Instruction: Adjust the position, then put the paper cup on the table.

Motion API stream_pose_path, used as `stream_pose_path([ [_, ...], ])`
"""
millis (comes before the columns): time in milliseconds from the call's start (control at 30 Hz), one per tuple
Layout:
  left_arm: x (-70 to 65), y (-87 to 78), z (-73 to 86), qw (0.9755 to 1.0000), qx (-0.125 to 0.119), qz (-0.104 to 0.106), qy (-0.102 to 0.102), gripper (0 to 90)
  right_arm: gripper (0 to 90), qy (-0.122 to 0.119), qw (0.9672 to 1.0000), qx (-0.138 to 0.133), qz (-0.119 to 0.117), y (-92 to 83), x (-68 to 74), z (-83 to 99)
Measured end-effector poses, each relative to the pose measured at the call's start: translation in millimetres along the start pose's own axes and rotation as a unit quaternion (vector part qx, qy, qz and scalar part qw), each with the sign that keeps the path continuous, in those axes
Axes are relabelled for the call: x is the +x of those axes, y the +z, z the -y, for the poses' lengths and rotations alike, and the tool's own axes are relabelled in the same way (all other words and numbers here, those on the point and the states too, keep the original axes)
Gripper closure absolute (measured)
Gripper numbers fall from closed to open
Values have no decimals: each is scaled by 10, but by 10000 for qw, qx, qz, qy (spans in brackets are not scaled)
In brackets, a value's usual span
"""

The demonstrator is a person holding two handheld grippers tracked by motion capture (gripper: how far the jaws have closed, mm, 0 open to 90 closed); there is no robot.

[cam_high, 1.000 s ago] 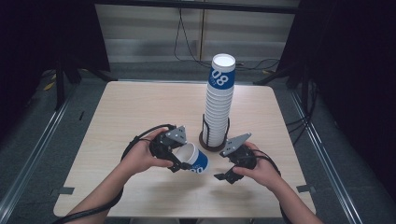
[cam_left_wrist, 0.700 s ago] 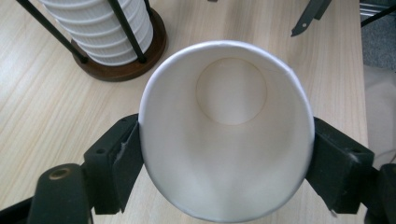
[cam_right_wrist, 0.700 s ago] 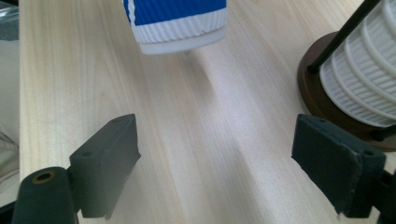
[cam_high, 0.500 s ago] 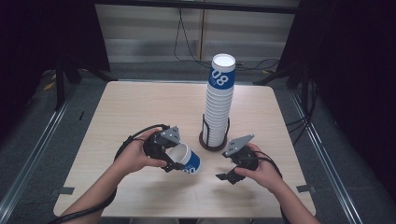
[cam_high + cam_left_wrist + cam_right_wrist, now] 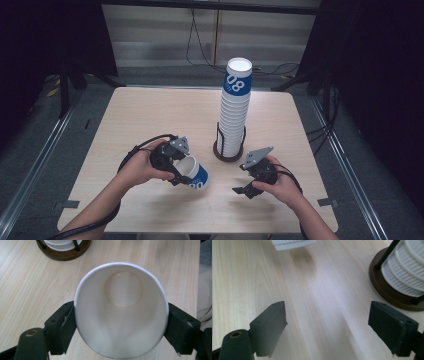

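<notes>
The paper cup (image 5: 192, 174) lies on its side in my left gripper (image 5: 176, 170), low over the table (image 5: 150, 115) at about seven o'clock from the cup stack (image 5: 234, 107), its blue band and base pointing toward my right hand. In the left gripper view my jaws press on the two sides of the rim, and the cup (image 5: 121, 308) mouth is squeezed from round into an oval. That tells me how it handles: very light, thin-walled and soft, easy to crush or crease. The rolled rim is the stiffest part, so holding there with gentle pressure seems right; a firmer squeeze would likely buckle the wall, and the smooth paper could slip if I ease off too much.

My right gripper (image 5: 250, 180) stands wide with nothing between its jaws, at about five o'clock from the holder base (image 5: 227, 155), with bare wood in its own view and the holder base (image 5: 387, 293) at two o'clock.

Compared with a second ago, the cup and my left hand have come away from the stack, toward me and to the left. The right hand has hardly moved.
</notes>
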State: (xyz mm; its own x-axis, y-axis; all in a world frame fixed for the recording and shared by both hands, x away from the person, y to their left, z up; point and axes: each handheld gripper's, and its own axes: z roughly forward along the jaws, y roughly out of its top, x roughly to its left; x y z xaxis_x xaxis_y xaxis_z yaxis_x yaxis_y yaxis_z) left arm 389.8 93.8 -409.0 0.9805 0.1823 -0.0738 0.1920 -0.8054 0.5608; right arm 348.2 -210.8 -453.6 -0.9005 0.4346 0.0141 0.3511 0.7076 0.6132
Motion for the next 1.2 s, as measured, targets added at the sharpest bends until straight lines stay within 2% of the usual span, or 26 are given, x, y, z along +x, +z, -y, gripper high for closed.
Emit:
stream_pose_path([
  [100,8,-24,16,10000,37,-16,-87,200,141,34,9999,-64,70,1,-11,9],
  [267,20,-49,61,9998,152,-41,-124,199,141,44,10000,-54,33,25,-19,7],
  [333,18,-56,86,9996,169,-30,-207,199,141,53,10000,-85,1,35,-19,3],
  [400,32,-64,100,9996,225,-33,-157,199,141,50,9999,-90,-29,52,-23,-1],
  [433,27,-63,109,9995,228,-27,-205,199,141,28,9999,-105,-40,58,-25,-3],
  [500,46,-74,117,9994,329,-23,-132,199,141,56,9999,-110,-47,70,-21,-10],
  [533,39,-74,123,9992,339,-46,-190,198,141,39,9999,-98,-34,73,-21,-13],
  [767,60,-112,139,9982,553,-89,-198,197,141,81,9999,-117,-72,83,-14,-1],
  [800,58,-108,146,9981,551,-67,-268,196,141,70,9999,-92,-36,82,-14,4],
  [933,67,-98,151,9974,673,-72,-228,195,141,124,9999,-90,-55,79,-15,31],
  [1100,65,-89,138,9970,712,-86,-293,194,141,122,9999,-112,-51,75,-22,49],
  [1200,72,-82,126,9967,765,-78,-266,194,141,144,9998,-95,-40,73,-13,62],
])
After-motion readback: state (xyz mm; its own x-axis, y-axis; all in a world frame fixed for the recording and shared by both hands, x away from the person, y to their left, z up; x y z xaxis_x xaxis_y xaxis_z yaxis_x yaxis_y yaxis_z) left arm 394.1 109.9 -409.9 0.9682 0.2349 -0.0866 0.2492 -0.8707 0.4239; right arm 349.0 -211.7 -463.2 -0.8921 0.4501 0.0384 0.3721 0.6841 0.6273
